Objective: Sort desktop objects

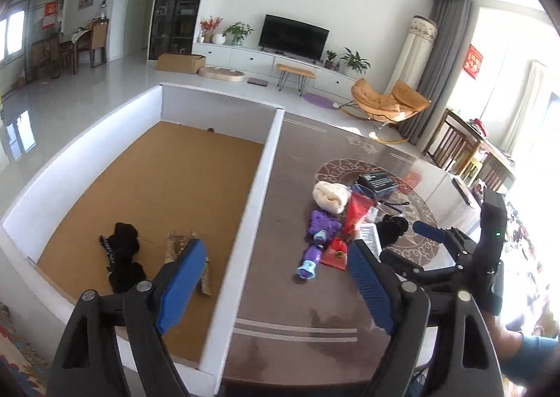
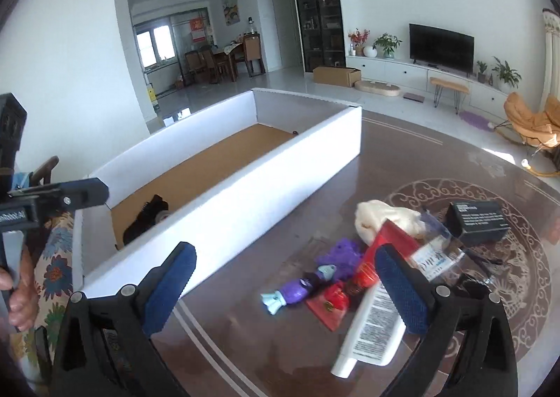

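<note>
Two grippers: both stand wide, nothing between their blue pads.
Left gripper [image 1: 276, 285]: its jaws gape at the bottom of the left wrist view, one pad over the box floor, the other over the bench.
Right gripper [image 2: 285, 286]: its jaws gape at the bottom of the right wrist view, empty, over the near end of the pile.
Box [image 1: 269, 166]: white walls, brown cardboard floor, on the left half of the bench.
Bench [image 1: 290, 159]: dark glossy top with a round scroll pattern at right.
Sorted things: a black fabric piece [image 1: 122, 257] and a striped brown item [image 1: 175, 246] lie on the box floor, lower left of the left wrist view, just above the left pad.
Unsorted pile: a purple toy figure [image 2: 301, 286], a red packet [image 2: 330, 302], a white tube with printed text [image 2: 371, 327], a cream cloth [image 2: 381, 218] and a black carton [image 2: 481, 222] lie close together on the bench, right of the box.
Pile to grippers: the white tube runs beside the right gripper's right pad, partly behind it; the purple figure lies between the two pads further up the frame.
Left view only: the striped item, and the right gripper seen from outside at the right edge.
Right view only: the carton's white print, and a hand [image 2: 21, 288] gripping the left gripper's handle at the left edge.
</note>
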A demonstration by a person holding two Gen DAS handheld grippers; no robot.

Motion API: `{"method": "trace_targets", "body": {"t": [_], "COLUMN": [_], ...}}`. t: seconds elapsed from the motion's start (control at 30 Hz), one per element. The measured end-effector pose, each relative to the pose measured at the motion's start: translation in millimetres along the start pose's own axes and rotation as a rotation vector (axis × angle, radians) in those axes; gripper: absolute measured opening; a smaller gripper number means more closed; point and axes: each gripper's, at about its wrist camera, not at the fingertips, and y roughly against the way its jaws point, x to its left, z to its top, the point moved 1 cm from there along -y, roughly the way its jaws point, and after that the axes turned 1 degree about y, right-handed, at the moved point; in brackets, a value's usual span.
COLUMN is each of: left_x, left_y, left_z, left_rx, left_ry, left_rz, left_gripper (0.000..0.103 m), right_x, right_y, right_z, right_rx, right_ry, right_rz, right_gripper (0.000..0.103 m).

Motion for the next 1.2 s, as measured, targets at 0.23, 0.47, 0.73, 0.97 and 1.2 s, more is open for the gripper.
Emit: {"method": "trace_targets", "body": {"t": [0.23, 0.47, 0.73, 0.97, 1.2], "left_x": [-72, -90, -94, -97, -97], "left_y": [-116, -181, -199, -204, -204], "left_z": [-59, -72, -58, -55, -55], "left_rx": [0.225, 0.294, 0.289, 0.290, 0.290], "left_ry": [-0.091, -0.210, -0.265, -0.272, -0.272], "left_rz": [-0.045, 0.077, 0.107, 0.090, 0.090], "left_gripper": [0.103, 0.102, 0.103, 0.103, 0.103], "right_x": [-121, -166, -168, -167, -167], "right_y": [17, 15, 6, 7, 6], "right_z": [-111, -112, -104, -105, -105], "right_rx": [0.229, 0.254, 0.253, 0.253, 0.253], "right_ry": [-0.093, -0.192, -0.209, -0.209, -0.209], "right_rz": [-0.275, -0.279, -0.318, -0.319, -0.319], "right_gripper": [0.102, 0.103, 0.103, 0.103, 0.103]}}
